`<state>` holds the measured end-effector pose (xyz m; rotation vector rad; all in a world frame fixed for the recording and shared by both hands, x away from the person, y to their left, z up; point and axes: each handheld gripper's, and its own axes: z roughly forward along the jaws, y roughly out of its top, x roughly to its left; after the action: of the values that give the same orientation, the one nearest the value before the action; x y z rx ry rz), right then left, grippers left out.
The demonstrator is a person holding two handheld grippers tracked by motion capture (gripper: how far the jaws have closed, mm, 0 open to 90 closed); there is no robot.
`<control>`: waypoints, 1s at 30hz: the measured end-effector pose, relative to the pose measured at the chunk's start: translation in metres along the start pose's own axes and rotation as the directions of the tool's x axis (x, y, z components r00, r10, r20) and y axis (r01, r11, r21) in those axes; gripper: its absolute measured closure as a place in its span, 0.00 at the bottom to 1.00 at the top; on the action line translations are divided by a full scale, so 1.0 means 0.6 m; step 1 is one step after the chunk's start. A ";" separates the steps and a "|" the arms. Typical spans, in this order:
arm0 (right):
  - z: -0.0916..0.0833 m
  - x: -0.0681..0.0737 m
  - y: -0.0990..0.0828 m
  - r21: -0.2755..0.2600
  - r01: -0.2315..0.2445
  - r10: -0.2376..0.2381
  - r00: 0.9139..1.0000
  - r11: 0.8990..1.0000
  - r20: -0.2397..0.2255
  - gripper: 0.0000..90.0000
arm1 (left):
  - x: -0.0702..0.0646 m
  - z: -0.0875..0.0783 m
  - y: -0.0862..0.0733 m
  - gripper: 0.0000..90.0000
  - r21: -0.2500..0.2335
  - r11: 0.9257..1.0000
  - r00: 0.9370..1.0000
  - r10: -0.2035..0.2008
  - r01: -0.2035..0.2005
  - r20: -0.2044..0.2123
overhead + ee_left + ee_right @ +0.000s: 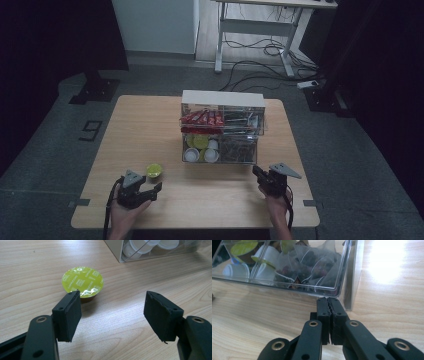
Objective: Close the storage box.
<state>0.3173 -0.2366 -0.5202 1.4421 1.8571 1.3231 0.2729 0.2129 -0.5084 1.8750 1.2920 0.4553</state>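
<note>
A light wooden bench (150,125) stands on a grey floor (45,150); in the high view a floor marking reading "9" (91,130) sits off the bench's edge at 9 o'clock.

At the bench's centre, toward 12 o'clock, stands a clear plastic organiser (222,127) with a white top. Its upper tier holds red sachets (201,118) on one side. Its lower open drawer is split into compartments: the one at 9 o'clock holds white and green-lidded capsules (201,149), and the one at 3 o'clock holds pyramid tea bags (312,267) with dark contents.

The left gripper (141,192) is in a hand at the bench's 7 o'clock corner. Its jaws are spread wide with nothing between them.

The right gripper (260,176) is in a hand at 5 o'clock, just short of the organiser's front corner. Its jaws are pressed together, gripping nothing.

A coffee capsule (82,281) with a shiny yellow-green foil lid sits upright on the bench, just beyond the left gripper at 12 o'clock from it and apart from the organiser. The lid's print reads "CAPPUCCINO"; the smaller text is too fine to read.
</note>
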 end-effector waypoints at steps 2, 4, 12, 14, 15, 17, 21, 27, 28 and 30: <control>-0.001 0.000 -0.002 0.002 -0.004 0.004 1.000 1.000 0.000 0.96 | 0.000 -0.001 0.001 0.34 -0.003 1.000 1.000 -0.001 0.001 -0.001; -0.003 -0.001 -0.004 0.004 -0.007 0.007 1.000 1.000 0.002 0.95 | 0.000 -0.002 0.001 0.34 -0.004 1.000 1.000 0.000 0.000 0.000; -0.006 -0.001 -0.005 -0.004 -0.006 0.006 1.000 1.000 -0.019 0.88 | -0.002 -0.001 0.001 0.34 -0.003 1.000 1.000 0.001 -0.001 0.001; -0.008 0.001 -0.008 -0.007 0.014 -0.014 1.000 1.000 -0.028 0.76 | -0.001 -0.001 0.000 0.34 -0.003 1.000 1.000 0.002 -0.002 0.001; -0.009 0.001 -0.010 -0.006 0.023 -0.024 0.999 1.000 -0.029 0.70 | 0.000 -0.001 0.000 0.34 -0.003 1.000 1.000 0.001 -0.001 0.001; -0.013 0.000 -0.015 -0.011 0.026 -0.027 0.999 1.000 -0.021 0.60 | 0.000 -0.001 0.000 0.34 -0.003 1.000 1.000 0.002 -0.002 0.003; -0.024 -0.007 -0.022 -0.028 0.014 -0.015 1.000 1.000 -0.014 0.51 | 0.000 -0.003 0.001 0.34 -0.007 1.000 1.000 0.002 -0.002 0.005; -0.040 -0.015 -0.032 -0.026 0.045 -0.045 0.999 0.999 -0.010 0.46 | 0.000 -0.001 0.000 0.33 0.004 1.000 1.000 0.004 -0.004 0.008; -0.042 -0.017 -0.034 -0.020 0.046 -0.046 0.999 0.999 -0.013 0.46 | 0.000 0.000 0.000 0.33 0.008 1.000 1.000 0.004 -0.005 0.010; -0.046 -0.021 -0.039 -0.009 0.059 -0.060 0.998 0.998 -0.012 0.45 | 0.000 0.002 -0.001 0.33 0.016 1.000 1.000 0.006 -0.006 0.011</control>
<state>0.2884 -0.2593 -0.5310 1.3663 1.8852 1.3130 0.2733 0.2128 -0.5095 1.8925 1.2868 0.4389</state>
